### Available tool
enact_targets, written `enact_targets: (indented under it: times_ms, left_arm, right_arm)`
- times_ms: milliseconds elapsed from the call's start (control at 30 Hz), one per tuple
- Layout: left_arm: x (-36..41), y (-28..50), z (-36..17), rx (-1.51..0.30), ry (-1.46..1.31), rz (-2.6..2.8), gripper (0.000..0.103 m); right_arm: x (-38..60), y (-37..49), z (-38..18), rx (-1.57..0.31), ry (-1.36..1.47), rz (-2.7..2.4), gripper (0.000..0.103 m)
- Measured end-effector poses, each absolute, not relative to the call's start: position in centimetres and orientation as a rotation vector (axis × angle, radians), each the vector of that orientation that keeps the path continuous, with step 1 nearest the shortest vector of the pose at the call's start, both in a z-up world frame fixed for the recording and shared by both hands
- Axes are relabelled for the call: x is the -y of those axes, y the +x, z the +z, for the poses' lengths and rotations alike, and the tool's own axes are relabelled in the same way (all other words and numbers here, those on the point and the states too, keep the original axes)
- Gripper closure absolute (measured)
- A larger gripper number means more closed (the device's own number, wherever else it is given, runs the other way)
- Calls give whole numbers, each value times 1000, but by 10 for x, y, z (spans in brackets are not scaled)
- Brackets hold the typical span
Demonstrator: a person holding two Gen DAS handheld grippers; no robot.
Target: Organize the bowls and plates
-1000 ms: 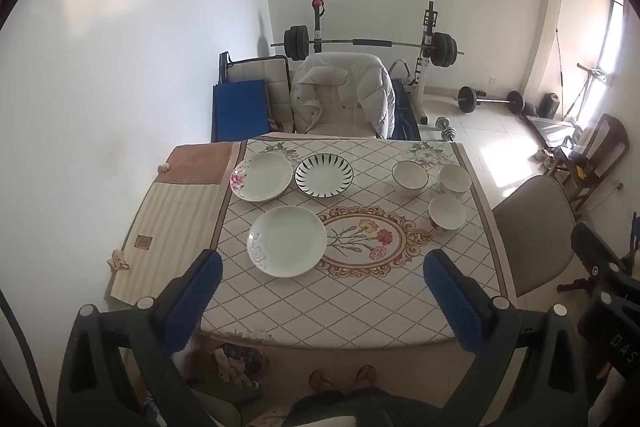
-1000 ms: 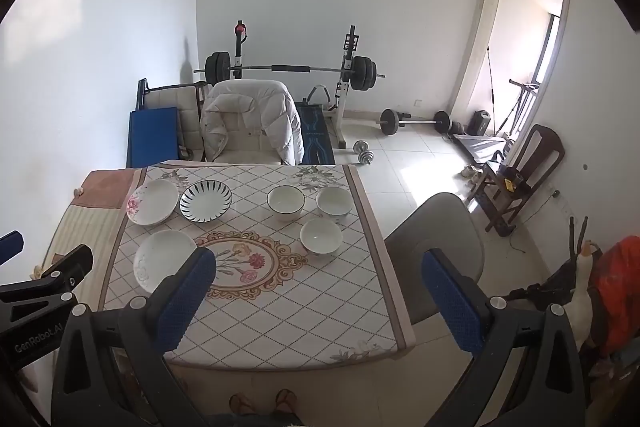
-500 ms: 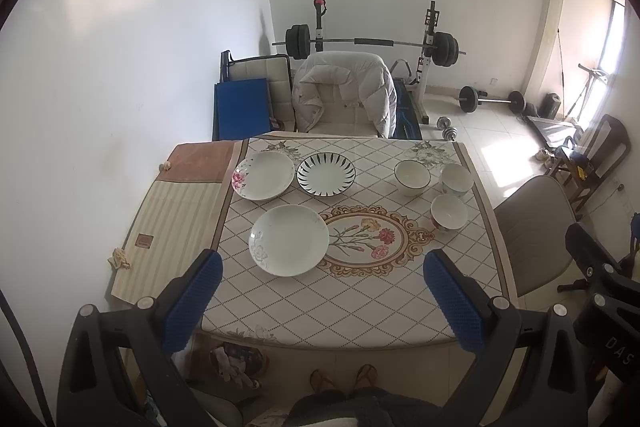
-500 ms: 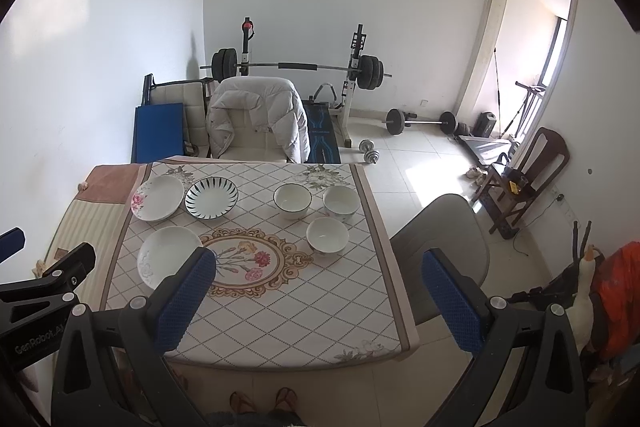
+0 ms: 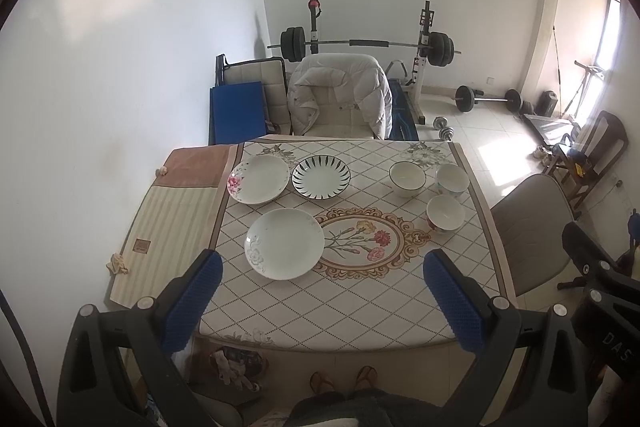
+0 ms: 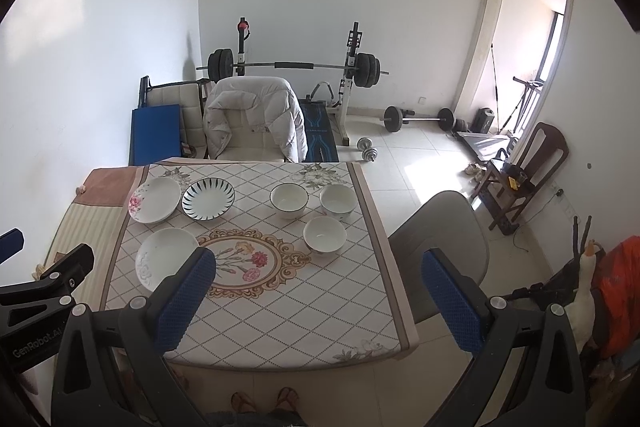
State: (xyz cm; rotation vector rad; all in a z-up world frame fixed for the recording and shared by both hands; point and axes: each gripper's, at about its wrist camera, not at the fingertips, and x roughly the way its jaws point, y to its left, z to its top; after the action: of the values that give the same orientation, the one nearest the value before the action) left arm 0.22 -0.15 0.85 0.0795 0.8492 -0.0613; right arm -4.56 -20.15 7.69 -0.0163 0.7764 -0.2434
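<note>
Plates sit in a cluster on the table's left half: plain white plate (image 5: 284,243) nearest, pink-flower plate (image 5: 258,179) and black-striped plate (image 5: 321,177) behind it, the back two nearly touching. Bowls grouped on the right: dark-rimmed bowl (image 5: 407,178), far-right bowl (image 5: 452,179), near bowl (image 5: 445,213). All look ceramic, so prob. stiff, slick, chippable, moderate weight; best taken by the rim, w/ one pad under the lip. Far-right bowl is close to the table (image 5: 360,307) edge, so care there. Centre and front of the cloth are free for stacking. Left gripper (image 5: 320,303) and right gripper (image 6: 318,303) both spread wide, empty, hovering above the near edge.
</note>
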Motion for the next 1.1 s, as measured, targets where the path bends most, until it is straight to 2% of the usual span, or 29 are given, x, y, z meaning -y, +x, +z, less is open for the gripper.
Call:
enact_targets:
  times_ms: [1100]
  left_arm:
    - [13,6,18,-829,92,-67,0]
  right_arm:
    - [218,-39,75,-771,7,-253,0]
